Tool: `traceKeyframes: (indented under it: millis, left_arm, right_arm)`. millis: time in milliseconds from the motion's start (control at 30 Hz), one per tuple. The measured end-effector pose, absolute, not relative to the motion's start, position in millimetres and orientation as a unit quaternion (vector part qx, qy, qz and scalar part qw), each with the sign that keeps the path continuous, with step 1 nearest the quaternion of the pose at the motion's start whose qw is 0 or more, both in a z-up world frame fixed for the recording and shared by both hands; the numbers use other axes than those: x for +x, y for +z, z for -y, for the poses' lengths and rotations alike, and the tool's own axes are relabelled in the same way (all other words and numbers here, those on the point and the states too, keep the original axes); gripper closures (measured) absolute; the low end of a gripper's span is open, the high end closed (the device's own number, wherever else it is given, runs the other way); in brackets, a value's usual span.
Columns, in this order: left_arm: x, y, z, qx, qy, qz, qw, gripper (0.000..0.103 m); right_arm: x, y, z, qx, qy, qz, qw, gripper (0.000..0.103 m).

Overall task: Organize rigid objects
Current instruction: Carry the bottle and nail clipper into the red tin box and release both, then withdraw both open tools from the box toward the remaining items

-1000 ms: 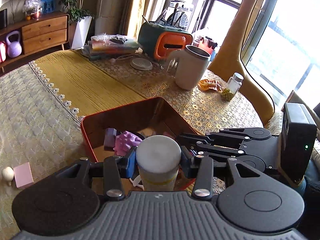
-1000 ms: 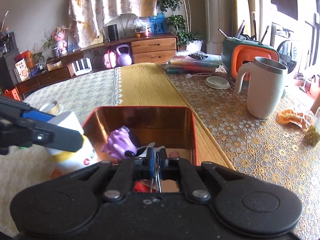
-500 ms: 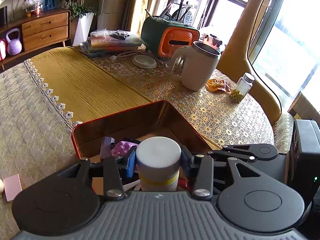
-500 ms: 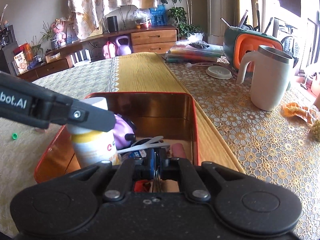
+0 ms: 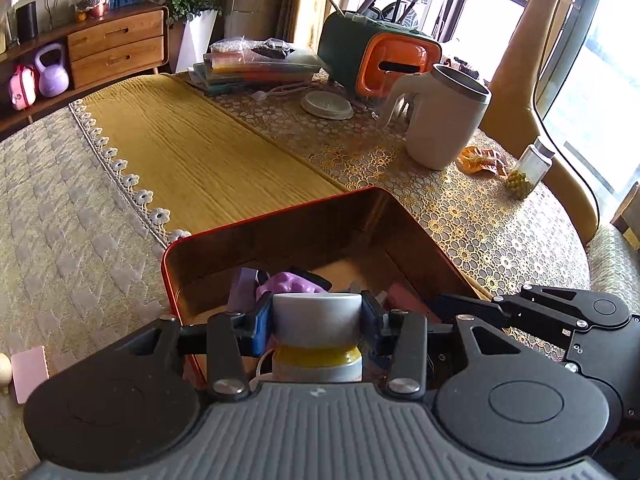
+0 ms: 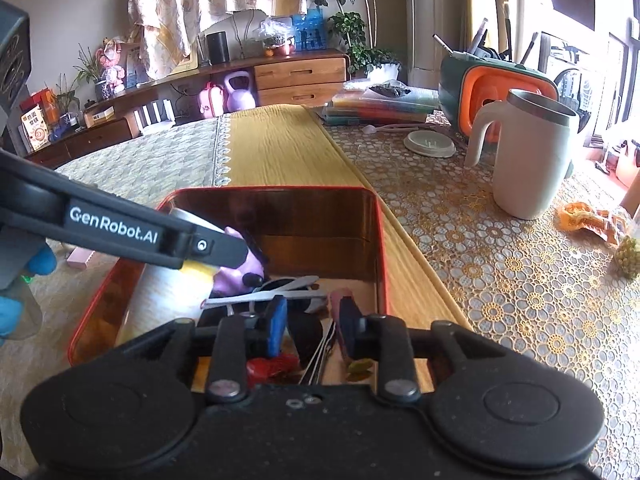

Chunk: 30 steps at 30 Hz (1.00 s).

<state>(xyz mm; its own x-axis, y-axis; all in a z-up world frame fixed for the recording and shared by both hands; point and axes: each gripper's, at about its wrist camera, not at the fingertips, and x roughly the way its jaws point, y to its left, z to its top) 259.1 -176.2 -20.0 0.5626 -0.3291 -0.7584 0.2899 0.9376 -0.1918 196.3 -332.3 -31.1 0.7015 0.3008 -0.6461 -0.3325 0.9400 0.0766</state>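
Left claw (image 5: 317, 322) pinches the white yellow-banded plastic bottle (image 5: 317, 334) inside the part-filled red metal tin (image 6: 374, 240); right claw (image 6: 311, 326), jaws just opening, stands spread and empty; pink block (image 5: 28, 372) remains on the bench.

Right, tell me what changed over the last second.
The left gripper carried the white bottle from beside the red tin down into it, still clamped on the cap. The right gripper has just been opening over the tin; nothing sits between its pads. The mug and tin stayed put.

2 close wrist views angled down over the same red tin (image 5: 176, 264) (image 6: 376, 240), left beside right.
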Motion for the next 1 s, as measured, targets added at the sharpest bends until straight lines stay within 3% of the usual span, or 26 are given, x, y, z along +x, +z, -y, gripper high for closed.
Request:
traceKeyframes:
  millis: [233, 367, 600, 733, 1000]
  left_arm:
    - [246.8, -13.6, 175.0, -0.014, -0.175, -0.424, 0.889, 0.058]
    - [238.8, -9.2, 173.5, -0.010, -0.175, -0.417, 0.892, 0.049]
    - [223.7, 0.7, 167.4, -0.009, -0.178, -0.403, 0.898, 0.046]
    - [213.4, 7.1, 160.3, -0.006, -0.177, -0.393, 0.902, 0.039]
    - [190.4, 19.9, 136.1, 0.000, -0.166, -0.374, 0.912, 0.039]
  right_arm:
    - [192.1, -29.1, 331.5, -0.026, 0.171, -0.350, 0.921, 0.067]
    - [189.4, -27.1, 330.7, -0.027, 0.170, -0.349, 0.921, 0.065]
    - [181.5, -18.4, 327.2, -0.029, 0.167, -0.345, 0.923, 0.060]
    - [176.9, -12.9, 325.6, -0.028, 0.167, -0.341, 0.925, 0.050]
    - [166.7, -3.3, 320.7, -0.030, 0.167, -0.332, 0.928, 0.038]
